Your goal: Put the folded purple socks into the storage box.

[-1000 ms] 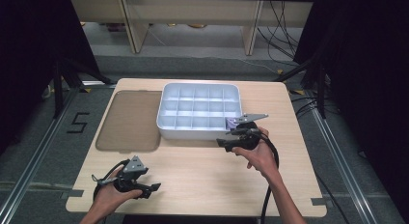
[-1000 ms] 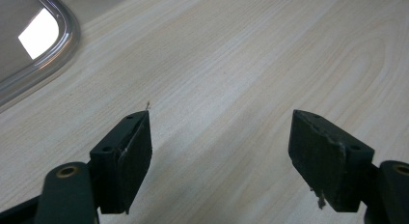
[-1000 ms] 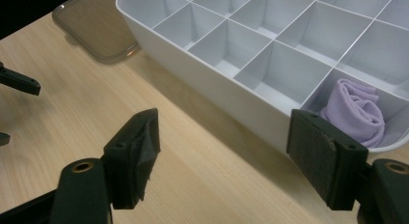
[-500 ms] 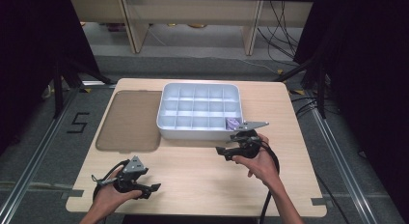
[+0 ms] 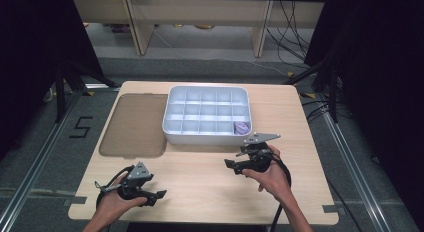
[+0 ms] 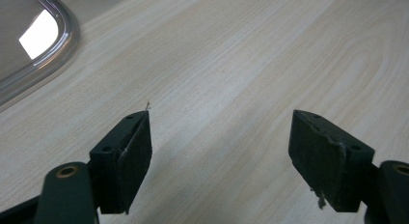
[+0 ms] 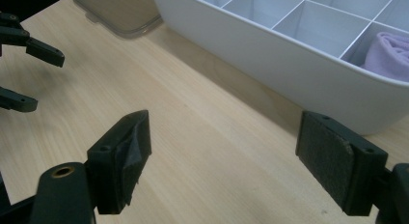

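Both tongs, left (image 5: 161, 194) and right (image 5: 228, 163), were held wide open and empty, the purple cloth (image 5: 242, 127) lodged in the tray's (image 5: 200, 138) near-right compartment.

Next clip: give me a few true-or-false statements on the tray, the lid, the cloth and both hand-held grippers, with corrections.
1. The purple cloth lies in a near right compartment of the white tray. True.
2. The right hand-held gripper is shut on the cloth. False: its jaws stand open over bare table, holding nothing.
3. The clear lid sits on top of the tray. False: it lies flat on the table, left of the tray.
4. The left hand-held gripper is open. True.
5. Most tray compartments hold cloths. False: one cloth is seen.
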Tool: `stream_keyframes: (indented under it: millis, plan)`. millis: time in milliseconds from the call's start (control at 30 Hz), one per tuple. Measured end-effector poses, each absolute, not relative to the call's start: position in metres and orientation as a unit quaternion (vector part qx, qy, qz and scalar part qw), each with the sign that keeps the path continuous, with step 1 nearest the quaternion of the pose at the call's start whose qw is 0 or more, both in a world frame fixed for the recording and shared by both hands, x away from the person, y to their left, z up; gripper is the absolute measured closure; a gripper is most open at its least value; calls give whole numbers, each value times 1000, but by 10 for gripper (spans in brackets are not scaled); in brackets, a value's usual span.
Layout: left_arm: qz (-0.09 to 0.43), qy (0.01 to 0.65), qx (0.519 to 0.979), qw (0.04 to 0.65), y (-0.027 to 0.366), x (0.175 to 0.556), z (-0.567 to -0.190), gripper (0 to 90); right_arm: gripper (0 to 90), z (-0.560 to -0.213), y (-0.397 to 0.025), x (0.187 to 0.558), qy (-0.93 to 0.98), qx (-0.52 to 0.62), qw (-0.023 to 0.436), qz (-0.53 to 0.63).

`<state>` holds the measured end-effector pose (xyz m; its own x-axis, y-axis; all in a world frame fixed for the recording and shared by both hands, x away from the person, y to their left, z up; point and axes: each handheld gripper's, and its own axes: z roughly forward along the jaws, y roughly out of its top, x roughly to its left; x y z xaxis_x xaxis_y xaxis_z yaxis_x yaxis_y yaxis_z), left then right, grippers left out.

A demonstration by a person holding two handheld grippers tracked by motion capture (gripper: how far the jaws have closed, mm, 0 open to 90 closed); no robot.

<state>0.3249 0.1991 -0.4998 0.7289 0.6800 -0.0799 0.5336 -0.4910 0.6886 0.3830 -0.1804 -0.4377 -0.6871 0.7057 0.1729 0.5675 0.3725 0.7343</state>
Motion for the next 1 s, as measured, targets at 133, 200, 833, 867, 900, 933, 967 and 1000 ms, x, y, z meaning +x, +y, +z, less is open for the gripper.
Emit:
stream_keyframes:
  millis: [133, 200, 833, 867, 900, 933, 967, 1000]
  plan:
    - [99, 353, 857, 363, 199, 324, -499, 230, 208, -442, -180, 378, 822, 393, 77, 404]
    - [101, 352, 857, 362, 200, 324, -499, 230, 208, -445, -181, 378, 825, 387, 83, 403]
    - [103, 353, 858, 359, 199, 323, -499, 230, 168, -463, -185, 364, 829, 388, 74, 397]
    - [103, 353, 858, 360, 199, 323, -499, 230, 166, -465, -185, 362, 828, 387, 72, 399]
    - [99, 350, 859, 360, 199, 323, -499, 230, 166, -465, -186, 361, 828, 391, 69, 395]
    - [100, 352, 857, 362, 199, 323, -499, 230, 166, -466, -186, 361, 828, 385, 75, 400]
    - [100, 352, 857, 362, 199, 323, -499, 230, 165, -467, -187, 361, 830, 383, 70, 400]
    - [100, 352, 858, 362, 199, 323, -499, 230, 165, -468, -187, 360, 831, 382, 71, 399]
